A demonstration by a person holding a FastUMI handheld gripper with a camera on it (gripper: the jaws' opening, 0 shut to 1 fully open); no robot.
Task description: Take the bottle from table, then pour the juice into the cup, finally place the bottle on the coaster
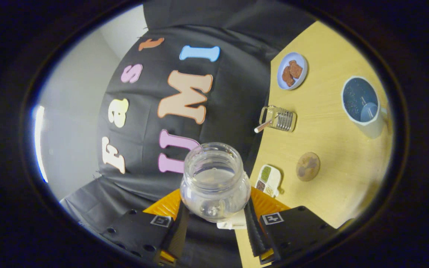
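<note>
1 gripper (214, 219) clamping bottle (214, 182), apparently little liquid

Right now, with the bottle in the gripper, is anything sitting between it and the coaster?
Nothing visible blocks it. The gripper is shut on the bottle, and bare table lies before the coaster. The small seed tray sits beside that path, close to the bottle.

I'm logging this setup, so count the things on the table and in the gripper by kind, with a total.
Bottles: 1, clear bottle, both fingers of the gripper pressed on it
Cups: 2, mug and glass
Plates: 1, plate with snacks
Coasters: 1, coaster
Divided dishes: 1, small dish
Total: 6
</note>
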